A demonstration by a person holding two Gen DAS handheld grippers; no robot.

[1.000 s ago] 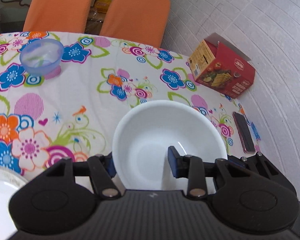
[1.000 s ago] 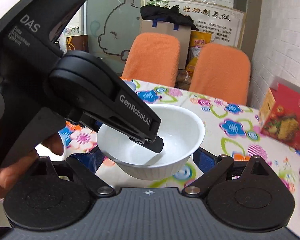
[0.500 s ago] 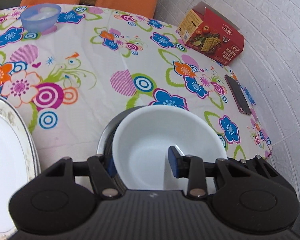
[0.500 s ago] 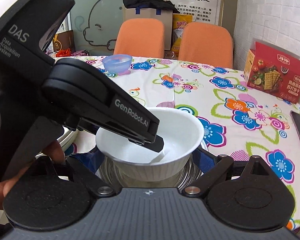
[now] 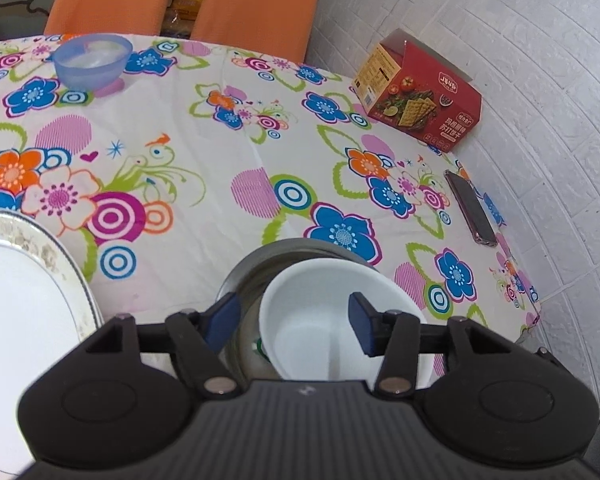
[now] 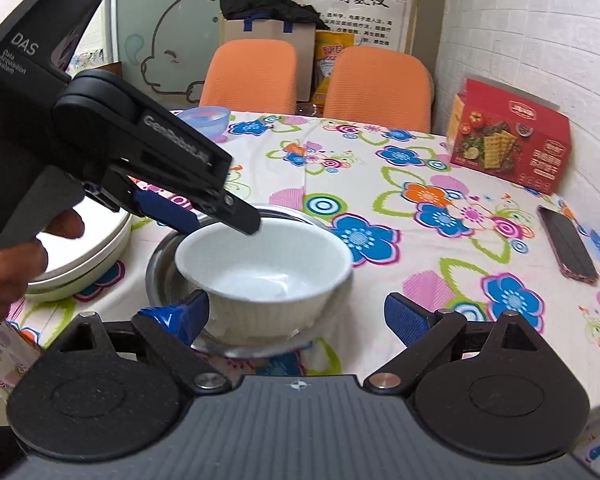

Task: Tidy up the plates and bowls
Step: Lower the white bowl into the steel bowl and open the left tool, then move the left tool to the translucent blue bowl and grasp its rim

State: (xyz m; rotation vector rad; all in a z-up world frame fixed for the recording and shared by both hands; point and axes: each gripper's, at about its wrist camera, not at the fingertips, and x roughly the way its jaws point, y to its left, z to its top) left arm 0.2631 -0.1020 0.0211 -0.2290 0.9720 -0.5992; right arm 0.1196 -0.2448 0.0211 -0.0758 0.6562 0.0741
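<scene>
A white brick wall and two orange chairs (image 6: 316, 76) back a counter (image 5: 220, 152) under a flowered cloth.

On the counter's near left sits a stack of large white plates (image 5: 16, 292), well apart from the rest. Far right, by the wall, stands a red cracker box (image 6: 508, 136), with a phone (image 6: 568, 244) nearer along the same edge. A blue bowl (image 5: 92, 60) waits alone at the far side.

Close in, a steel bowl (image 6: 160, 264) rests on the cloth, and the white bowl (image 6: 264, 276) sits inside it, tilted and shoved toward one side, not centred.

The left hand-held gripper (image 5: 294, 320) is spread wide, one pad inside the white bowl, the other outside its rim over the steel one; neither appears to press the wall. The right hand-held gripper (image 6: 296, 316) is spread wide too, its pads on either side of the nested bowls and holding nothing.

Risks, as I judge them:
- The white bowl looks unseated; it may rock or clatter as it settles.
- Pulling the left hand-held gripper back carelessly could hook the rim with the inner pad and tip the bowl out.
- The steel bowl may skid on the cloth if nudged.
- The right pads sit close enough to bump either bowl.
</scene>
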